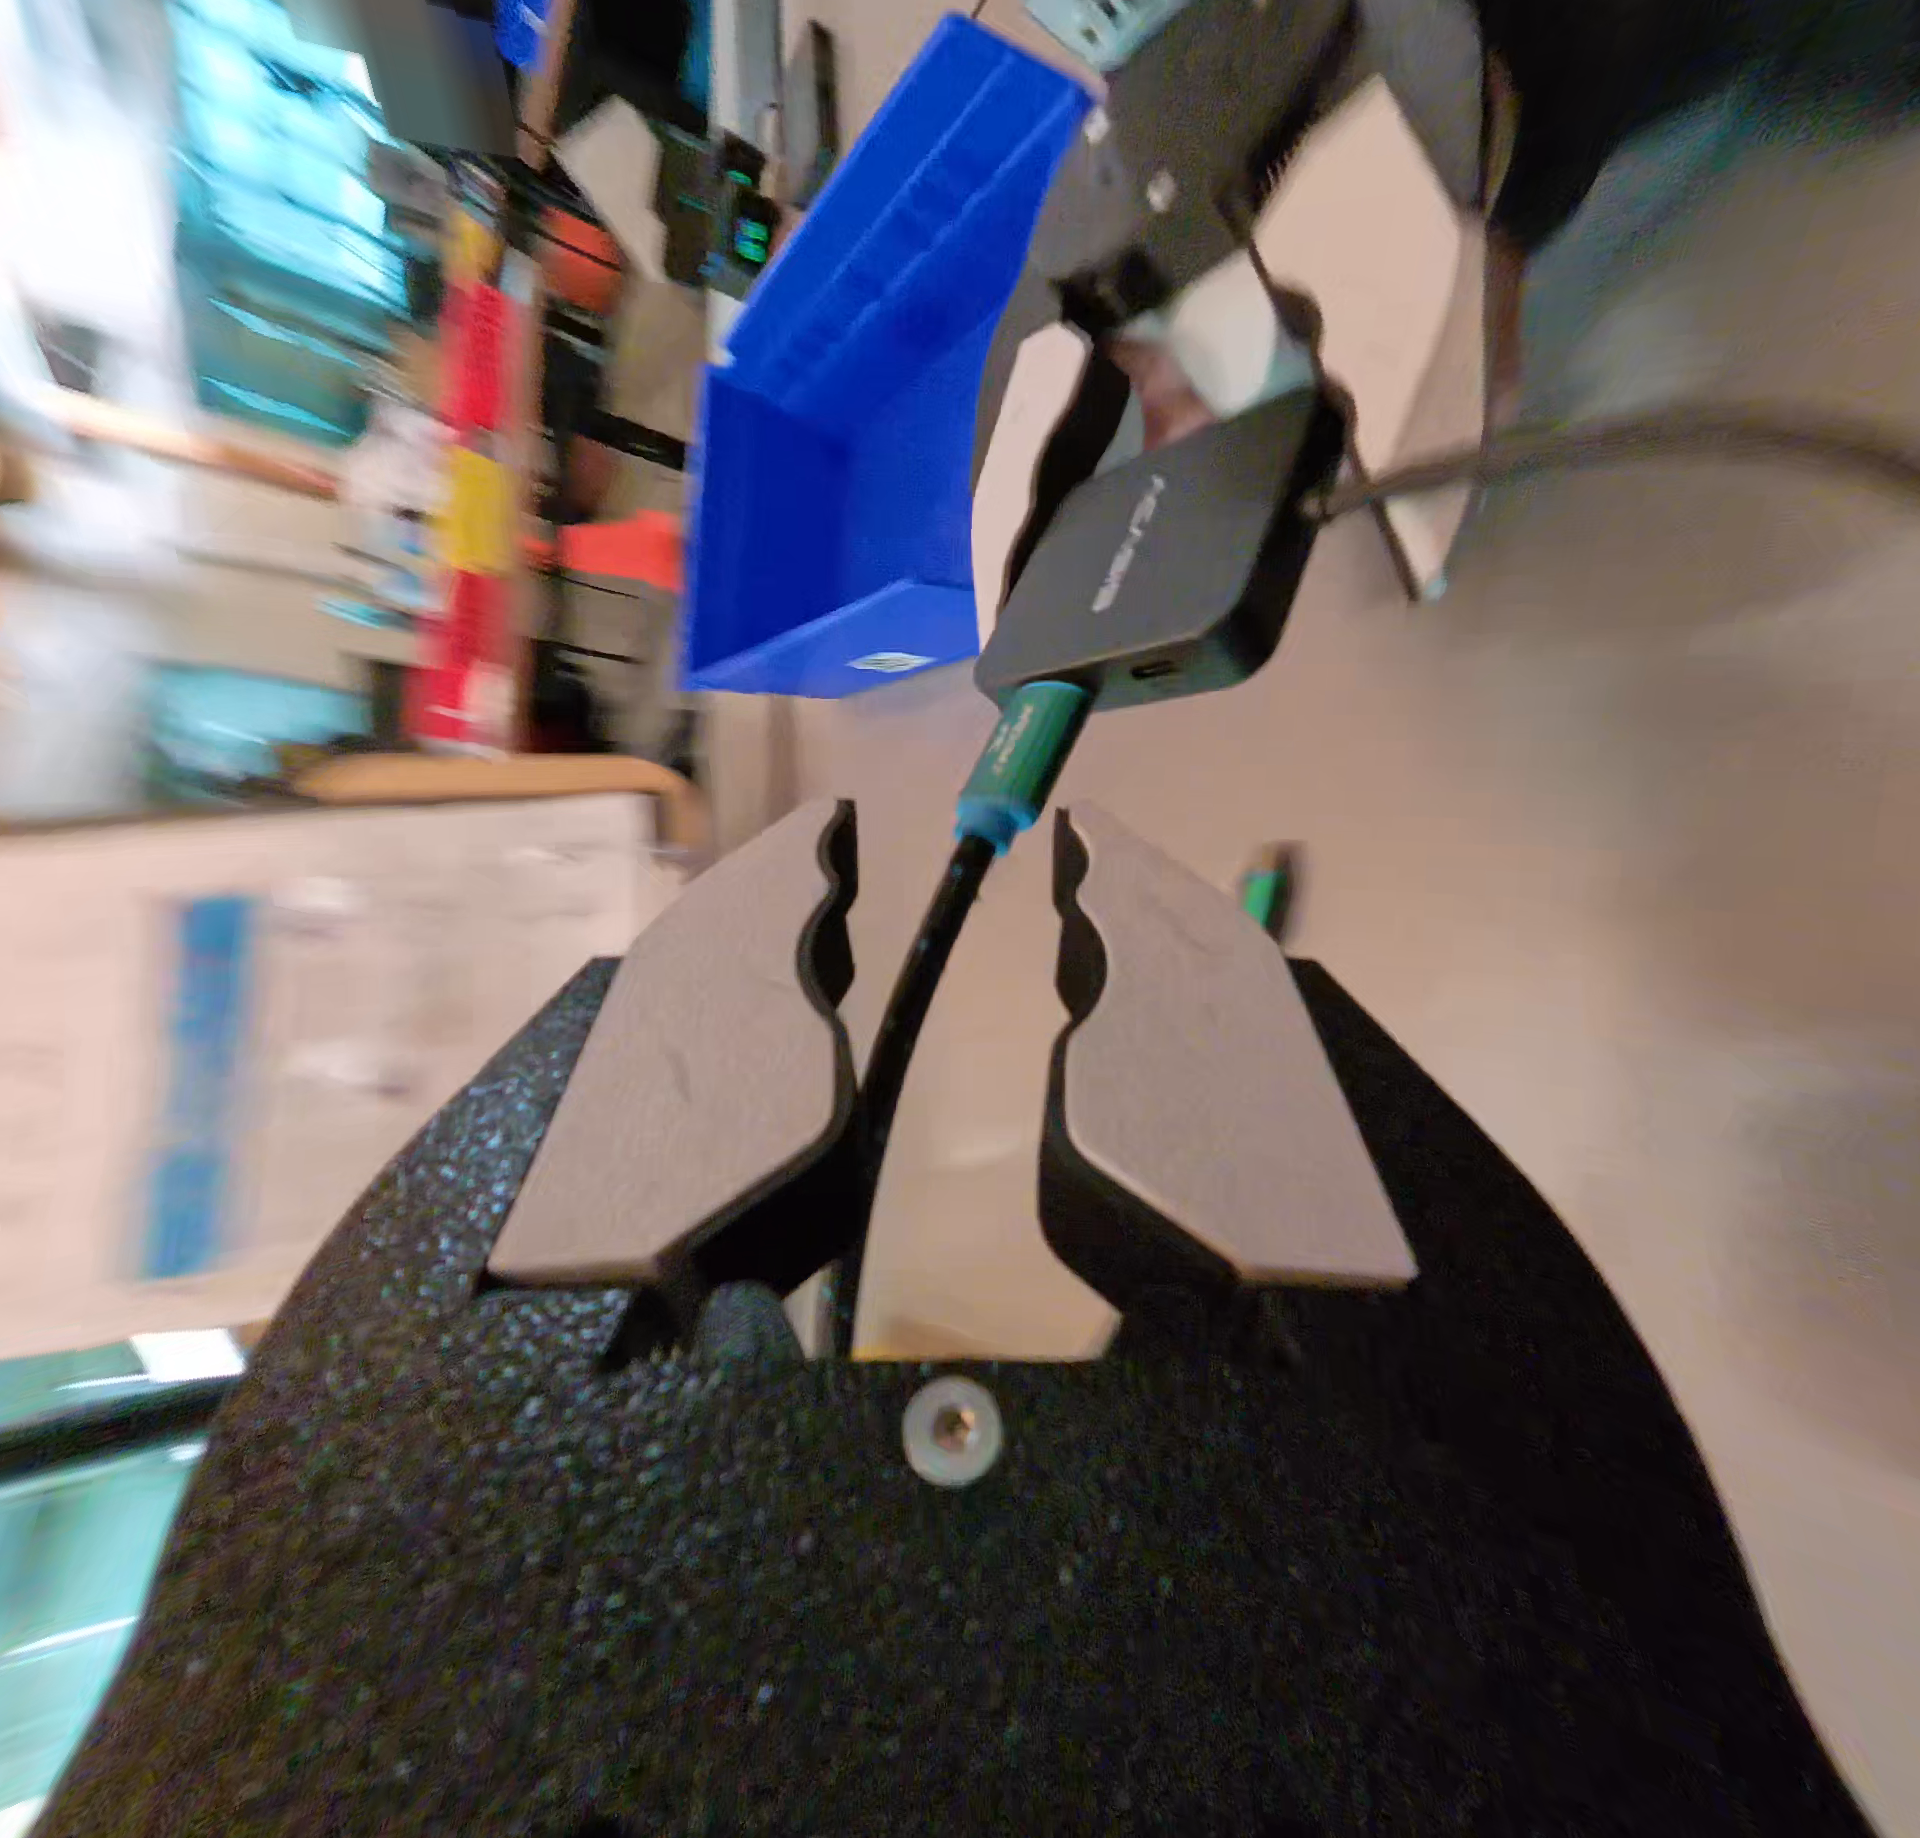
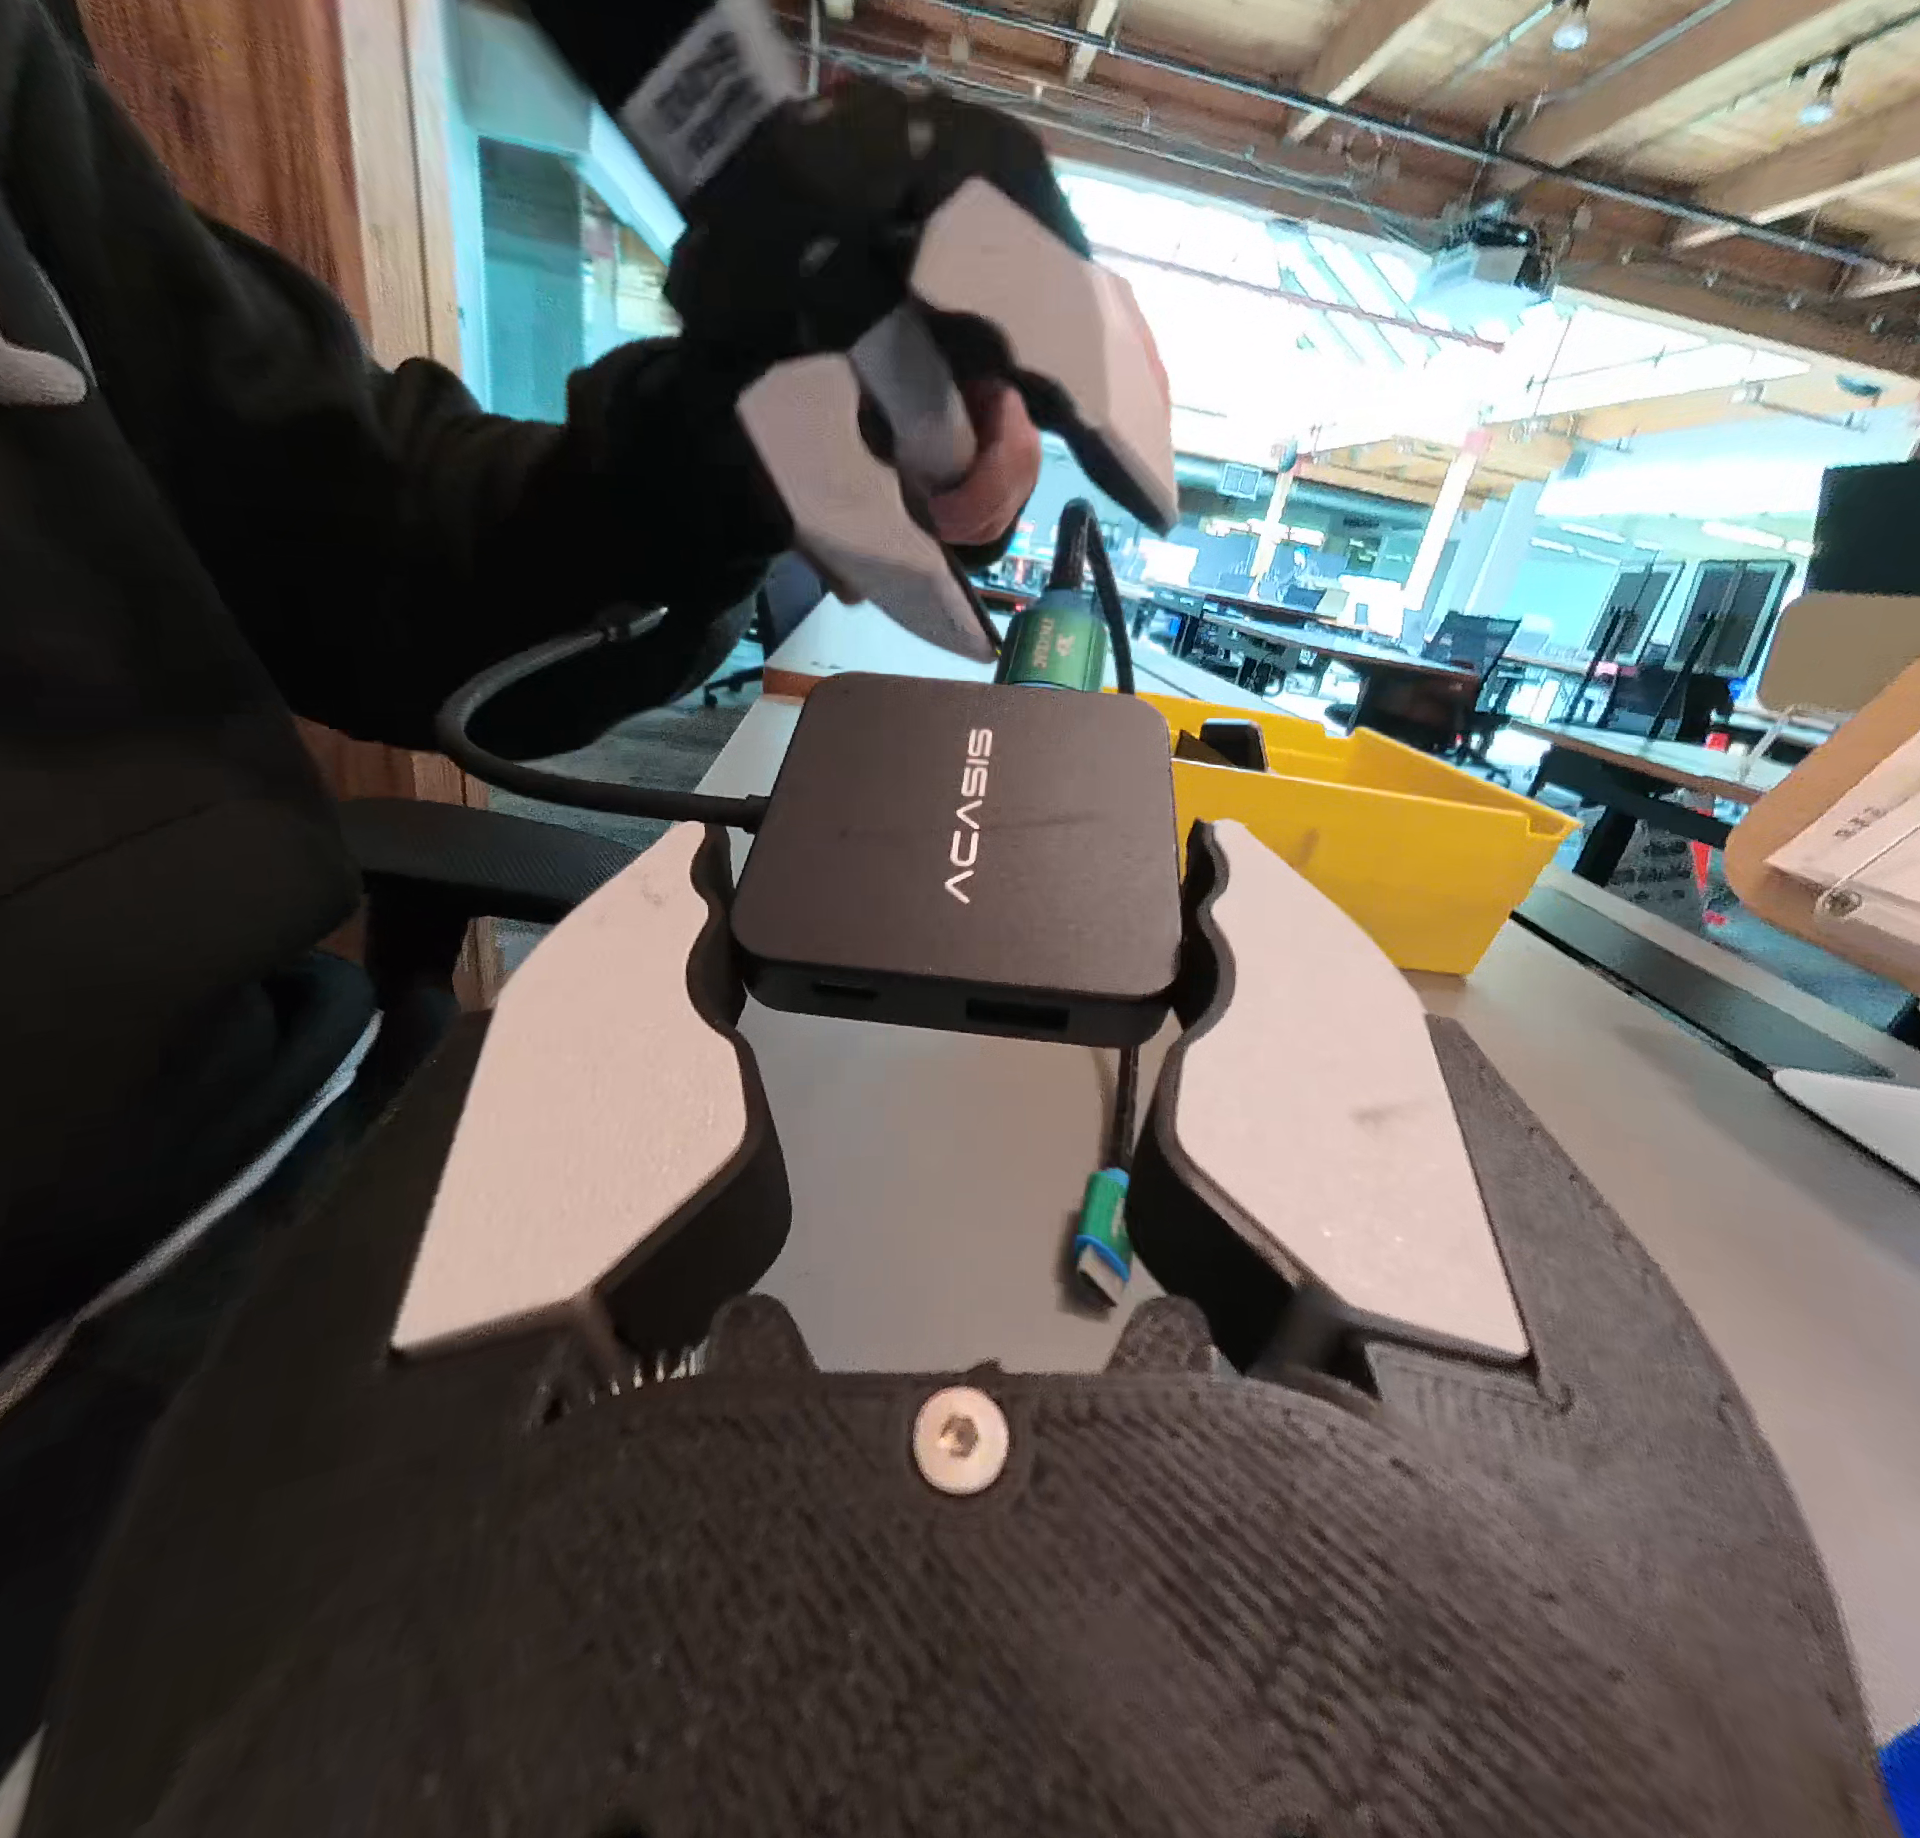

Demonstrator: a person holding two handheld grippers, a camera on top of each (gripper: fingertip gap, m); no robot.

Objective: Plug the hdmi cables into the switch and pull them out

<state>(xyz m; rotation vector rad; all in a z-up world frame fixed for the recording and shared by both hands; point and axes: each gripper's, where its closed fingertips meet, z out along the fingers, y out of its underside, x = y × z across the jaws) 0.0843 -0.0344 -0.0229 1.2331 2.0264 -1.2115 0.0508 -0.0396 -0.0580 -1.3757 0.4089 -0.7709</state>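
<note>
The black HDMI switch (image 2: 904,780) is clamped between the fingers of my right gripper (image 2: 956,843) and held just above the table. A green HDMI plug (image 2: 1049,645) sits in the switch's far side. In the left wrist view the same plug (image 1: 1023,749) is in the switch (image 1: 1164,562), and its black cable (image 1: 914,978) runs back between the fingers of my open left gripper (image 1: 956,822), which is just behind the plug. A second green plug (image 2: 1101,1238) lies loose on the table below the switch. My left gripper (image 2: 1070,573) also shows in the right wrist view.
A blue bin (image 1: 873,386) stands beyond the switch in the left wrist view. A yellow bin (image 2: 1371,832) stands on the grey table (image 2: 1662,1217) to the right. The switch's own grey cable (image 2: 540,760) loops off to the left. A person's black sleeve (image 2: 208,593) is close on the left.
</note>
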